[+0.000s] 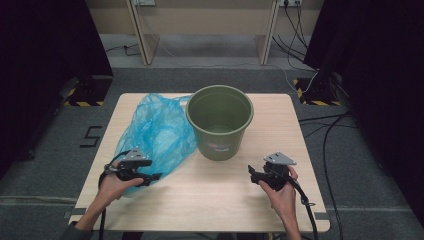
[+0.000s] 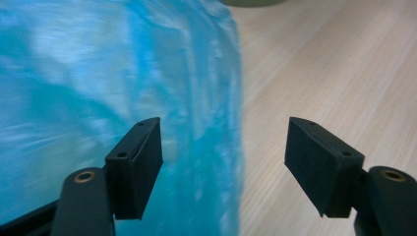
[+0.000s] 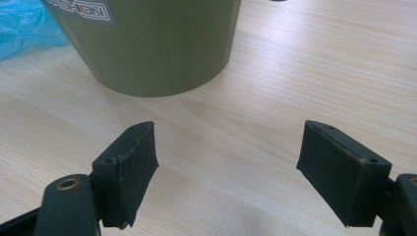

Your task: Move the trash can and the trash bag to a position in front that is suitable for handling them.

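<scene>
With both grippers' fingers wide open and empty, the crumpled blue plastic bag (image 1: 157,131) lay at centre-left beside the round green plastic bucket (image 1: 220,121), unlined.

Grey carpet floor (image 1: 45,150), black curtains (image 1: 40,40)

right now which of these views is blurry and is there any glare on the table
Left gripper view: the blue plastic bag is smeared with motion blur, while the hand-held gripper's black jaws stay sharp. Right gripper view: crisp, with a soft pale sheen on the wooden table beside the green bucket. High view: evenly lit table, dark surroundings.
</scene>
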Tool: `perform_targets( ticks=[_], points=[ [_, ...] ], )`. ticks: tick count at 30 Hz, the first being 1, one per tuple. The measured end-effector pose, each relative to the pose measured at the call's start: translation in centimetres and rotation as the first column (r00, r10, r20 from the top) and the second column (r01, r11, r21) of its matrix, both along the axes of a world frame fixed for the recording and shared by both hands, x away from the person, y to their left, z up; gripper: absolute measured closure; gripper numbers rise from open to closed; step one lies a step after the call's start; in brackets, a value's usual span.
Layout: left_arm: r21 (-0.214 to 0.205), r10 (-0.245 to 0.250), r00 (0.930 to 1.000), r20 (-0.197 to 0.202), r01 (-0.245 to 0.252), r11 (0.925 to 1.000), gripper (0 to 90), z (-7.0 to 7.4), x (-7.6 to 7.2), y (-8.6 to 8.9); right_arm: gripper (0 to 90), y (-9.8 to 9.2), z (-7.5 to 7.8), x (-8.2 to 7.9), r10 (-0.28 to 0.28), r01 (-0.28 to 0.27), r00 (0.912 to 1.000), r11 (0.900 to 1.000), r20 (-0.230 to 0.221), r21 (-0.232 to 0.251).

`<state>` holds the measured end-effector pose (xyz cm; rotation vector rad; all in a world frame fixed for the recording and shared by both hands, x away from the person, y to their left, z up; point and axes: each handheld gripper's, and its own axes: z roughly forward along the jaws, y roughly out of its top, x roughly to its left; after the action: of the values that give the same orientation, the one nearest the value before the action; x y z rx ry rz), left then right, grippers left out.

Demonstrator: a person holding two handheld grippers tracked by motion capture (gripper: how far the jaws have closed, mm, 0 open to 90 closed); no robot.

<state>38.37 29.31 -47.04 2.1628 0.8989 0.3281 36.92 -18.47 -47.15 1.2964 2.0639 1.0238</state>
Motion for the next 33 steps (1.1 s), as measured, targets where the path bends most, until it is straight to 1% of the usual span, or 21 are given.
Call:
perform_targets(
  ticks=[1,3,4,6,7,8,9,10,12,14,18,19,20,21,22,23,24,26,30,32,33],
  points=[
    [0.000,0.000,1.0000,0.000,0.000,1.0000,27.9,0.0,0.0,0.0,22.3,0.0,0.0,0.0,0.000,0.000,1.0000,1.0000,-0.002,-0.001],
    [0.001,0.049,0.9985,0.026,-0.049,0.9988,27.0,0.8,-0.4,2.4,22.3,0.0,-0.1,0.0,-0.001,0.001,1.0000,1.0000,-0.004,-0.002],
    [0.001,0.049,0.9985,0.026,-0.049,0.9988,25.8,0.8,-0.4,2.4,22.3,0.0,-0.1,0.0,-0.001,0.001,1.0000,1.0000,-0.004,-0.002],
    [0.028,0.078,0.9964,0.034,-0.079,0.9965,24.7,0.8,-0.8,3.8,22.3,0.1,-0.1,0.0,-0.002,0.002,1.0000,1.0000,-0.005,-0.002],
    [0.042,0.079,0.9966,0.026,-0.080,0.9959,24.7,0.5,-0.9,4.3,22.3,0.1,-0.1,0.0,-0.003,0.003,1.0000,1.0000,-0.006,-0.001],
    [0.066,0.055,0.9984,-0.015,-0.054,0.9964,29.5,-0.4,-1.1,4.8,22.3,0.1,-0.1,-0.1,-0.003,0.003,1.0000,1.0000,-0.006,-0.001],
    [0.066,0.055,0.9984,-0.015,-0.054,0.9964,39.9,-0.4,-1.1,4.8,22.3,0.1,-0.1,-0.1,-0.003,0.003,1.0000,1.0000,-0.006,-0.001],
    [0.092,0.009,0.9988,-0.049,-0.004,0.9958,46.6,-1.6,-1.4,4.5,22.3,0.1,-0.2,-0.1,-0.003,0.003,1.0000,1.0000,-0.009,-0.004],
    [0.095,-0.010,0.9982,-0.058,0.016,0.9954,57.4,-2.1,-1.4,4.1,22.3,0.1,-0.4,-0.1,-0.005,0.005,0.9999,1.0000,-0.016,-0.001],
    [0.092,-0.027,0.9971,-0.071,0.034,0.9952,62.7,-3.2,-1.0,2.7,22.3,0.1,-0.5,-0.1,-0.006,0.006,0.9998,1.0000,-0.017,-0.004],
    [0.057,-0.034,0.9980,-0.053,0.037,0.9977,64.8,-3.4,-0.4,0.2,22.3,0.0,-0.4,-0.1,-0.008,0.008,0.9999,1.0000,-0.015,-0.003],
    [0.057,-0.034,0.9980,-0.053,0.037,0.9977,64.7,-3.4,-0.4,0.2,22.3,0.0,-0.4,-0.1,-0.008,0.008,0.9998,1.0000,-0.016,-0.003],
    [0.051,-0.027,0.9991,-0.034,0.029,0.9983,63.7,-3.4,0.1,-0.9,22.3,0.0,-0.4,-0.1,-0.009,0.009,0.9998,1.0000,-0.016,-0.004],
    [0.051,-0.027,0.9991,-0.034,0.029,0.9983,61.4,-3.4,0.1,-0.9,22.3,-0.1,-0.5,-0.1,-0.004,0.004,0.9999,1.0000,-0.014,-0.008],
    [0.033,0.005,1.0000,-0.005,-0.004,0.9995,59.6,-3.4,1.1,-1.6,22.3,-0.1,-0.5,-0.1,-0.004,0.004,0.9999,1.0000,-0.015,-0.007],
    [0.033,0.005,1.0000,-0.005,-0.004,0.9995,58.4,-3.4,1.1,-1.6,22.3,-0.1,-0.5,-0.1,-0.004,0.004,0.9999,1.0000,-0.015,-0.007],
    [0.012,0.027,0.9996,-0.001,-0.027,0.9996,55.6,-3.4,2.0,-2.1,22.3,0.0,-0.5,0.0,-0.005,0.005,0.9998,1.0000,-0.017,-0.003],
    [0.002,0.045,0.9989,0.013,-0.045,0.9990,46.4,-3.0,2.3,-2.3,22.3,-0.1,-0.4,-0.1,-0.004,0.004,0.9999,1.0000,-0.015,-0.002],
    [-0.029,0.077,0.9951,0.062,-0.076,0.9967,31.4,-1.8,1.3,-1.4,22.3,-0.4,-0.3,-0.2,-0.016,0.016,0.9998,0.9999,-0.008,0.003],
    [-0.037,0.086,0.9942,0.065,-0.083,0.9958,26.2,-1.7,0.9,-1.0,22.3,-0.5,-0.3,-0.2,-0.017,0.017,0.9998,0.9999,-0.010,0.003],
    [-0.052,0.094,0.9928,0.074,-0.091,0.9945,22.6,-1.6,0.0,-0.2,22.1,-0.7,-0.5,-0.3,-0.024,0.024,0.9996,0.9997,-0.016,0.003]
  ],
)
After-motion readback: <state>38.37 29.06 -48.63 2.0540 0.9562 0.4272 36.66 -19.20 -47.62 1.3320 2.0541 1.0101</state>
